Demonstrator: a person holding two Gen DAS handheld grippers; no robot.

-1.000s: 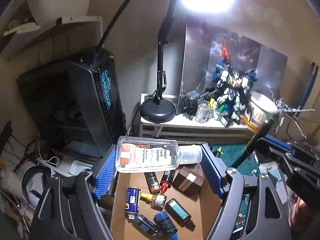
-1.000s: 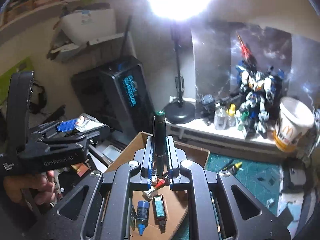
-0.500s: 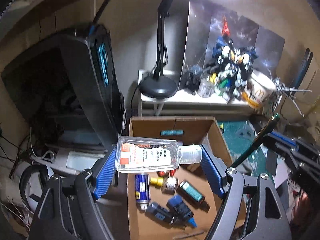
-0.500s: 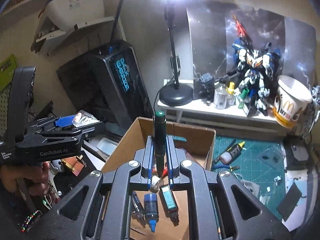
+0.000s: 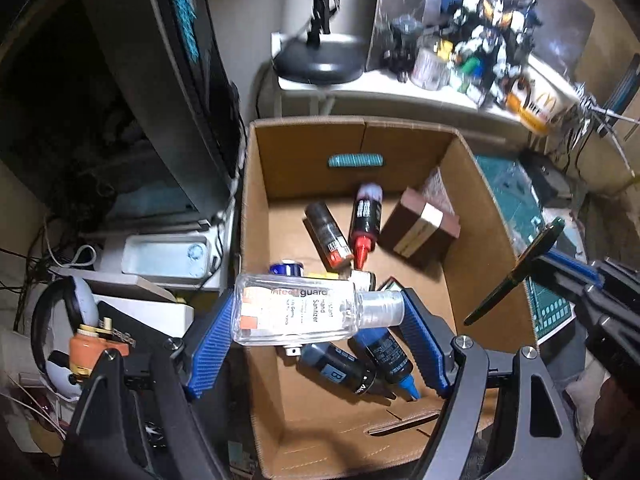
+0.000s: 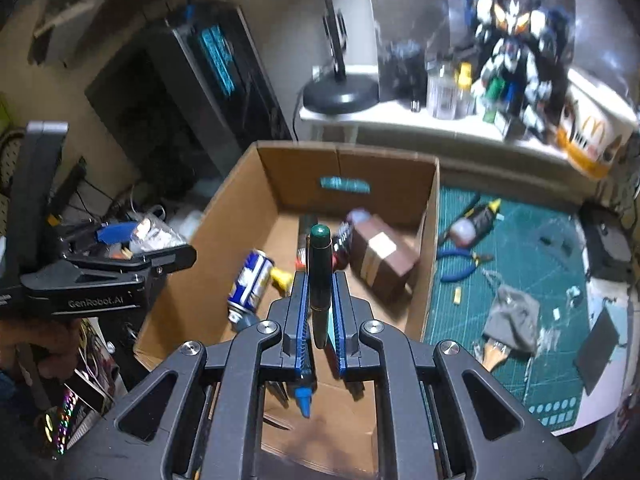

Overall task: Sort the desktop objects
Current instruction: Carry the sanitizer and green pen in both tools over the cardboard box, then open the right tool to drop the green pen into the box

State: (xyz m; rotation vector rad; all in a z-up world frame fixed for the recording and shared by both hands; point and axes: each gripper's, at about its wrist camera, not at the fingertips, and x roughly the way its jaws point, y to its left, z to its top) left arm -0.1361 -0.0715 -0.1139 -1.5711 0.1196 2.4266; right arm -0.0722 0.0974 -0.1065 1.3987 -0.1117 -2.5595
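My left gripper (image 5: 316, 316) is shut on a clear hand sanitizer bottle (image 5: 296, 309), held sideways above the near left part of an open cardboard box (image 5: 476, 184). Its blue fingers (image 5: 210, 344) press the bottle's two ends. My right gripper (image 6: 320, 300) is shut on a dark green pen (image 6: 320, 276) that points up and forward over the same box (image 6: 430, 240). In the left wrist view the pen (image 5: 516, 272) hangs over the box's right wall. Several small bottles, a spray can (image 6: 250, 284) and a brown carton (image 5: 420, 228) lie inside the box.
A black tower case (image 5: 176, 92) stands left of the box. Behind it a white shelf (image 6: 400, 120) carries a lamp base (image 6: 340, 94), a model robot (image 6: 508, 44) and a paper cup (image 6: 588, 136). A green cutting mat (image 6: 520, 264) with pliers and scraps lies to the right.
Both grippers have tipped downward and come in over the box, so its whole inside now shows. The bottle and the pen stay held as before.
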